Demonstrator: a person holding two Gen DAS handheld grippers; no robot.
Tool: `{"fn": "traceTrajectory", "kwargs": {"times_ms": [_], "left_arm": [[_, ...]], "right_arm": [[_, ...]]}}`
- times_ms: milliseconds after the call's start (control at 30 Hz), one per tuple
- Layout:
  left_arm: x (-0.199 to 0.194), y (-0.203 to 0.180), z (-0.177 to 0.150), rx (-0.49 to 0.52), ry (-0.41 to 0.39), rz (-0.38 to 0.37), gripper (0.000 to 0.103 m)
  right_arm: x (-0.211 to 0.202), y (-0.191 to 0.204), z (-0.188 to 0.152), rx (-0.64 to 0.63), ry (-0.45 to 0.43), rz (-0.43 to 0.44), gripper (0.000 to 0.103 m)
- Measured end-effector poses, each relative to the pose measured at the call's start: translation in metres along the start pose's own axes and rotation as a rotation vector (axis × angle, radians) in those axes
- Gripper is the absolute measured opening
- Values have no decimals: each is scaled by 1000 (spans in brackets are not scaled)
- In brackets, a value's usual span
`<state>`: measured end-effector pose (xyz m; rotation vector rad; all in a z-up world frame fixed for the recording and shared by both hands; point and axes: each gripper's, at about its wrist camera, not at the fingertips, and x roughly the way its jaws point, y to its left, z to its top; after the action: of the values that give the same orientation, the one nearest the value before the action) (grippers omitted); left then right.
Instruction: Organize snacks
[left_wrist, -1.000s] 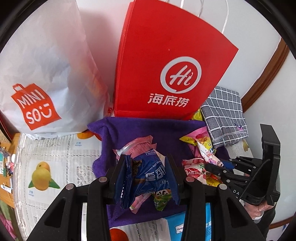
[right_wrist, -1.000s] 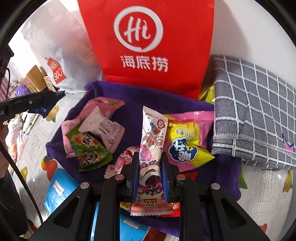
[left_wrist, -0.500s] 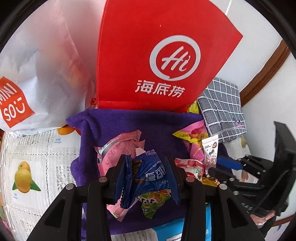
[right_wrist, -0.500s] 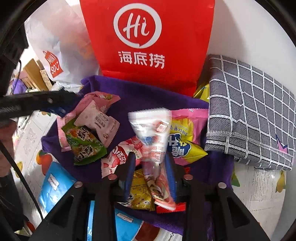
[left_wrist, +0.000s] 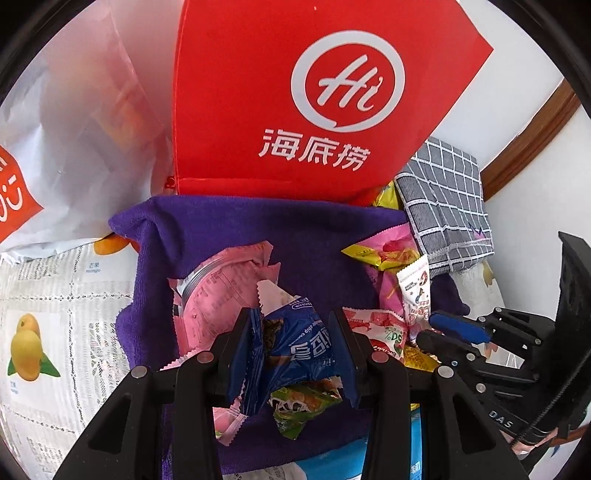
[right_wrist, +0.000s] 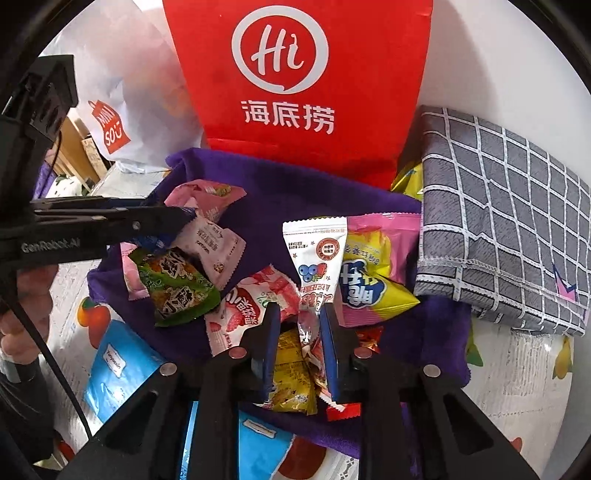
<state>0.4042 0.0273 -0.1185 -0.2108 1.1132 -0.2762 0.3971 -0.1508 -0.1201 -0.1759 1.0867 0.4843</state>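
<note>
Red paper bag (left_wrist: 303, 110) stands top centre, white shopping bag (left_wrist: 74, 147) upper left, grey checked cloth (right_wrist: 509, 236) at right.

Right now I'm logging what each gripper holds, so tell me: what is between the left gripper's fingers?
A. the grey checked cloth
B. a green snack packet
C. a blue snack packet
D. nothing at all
C: in the left wrist view the left gripper is clamped on a crumpled blue snack packet, while the green packet lies below it on the purple towel.
</note>
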Motion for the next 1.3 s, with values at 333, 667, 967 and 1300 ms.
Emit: {"fn": "traceTrajectory", "kwargs": {"times_ms": [333, 667, 967, 1300], "left_arm": [[0, 1, -3, -5, 33, -16, 47], [-38, -1, -19, 9, -2, 14, 61], [-84, -11, -53, 29, -57, 29, 67], [-136, -41, -101, 60, -126, 47, 80]], "right_arm": [[-2, -1, 2, 25, -2, 62, 22], [-25, 6, 4, 21, -51, 6, 23], [-66, 23, -13, 101, -94, -52, 35], [-137, 41, -56, 190, -185, -134, 47]]}}
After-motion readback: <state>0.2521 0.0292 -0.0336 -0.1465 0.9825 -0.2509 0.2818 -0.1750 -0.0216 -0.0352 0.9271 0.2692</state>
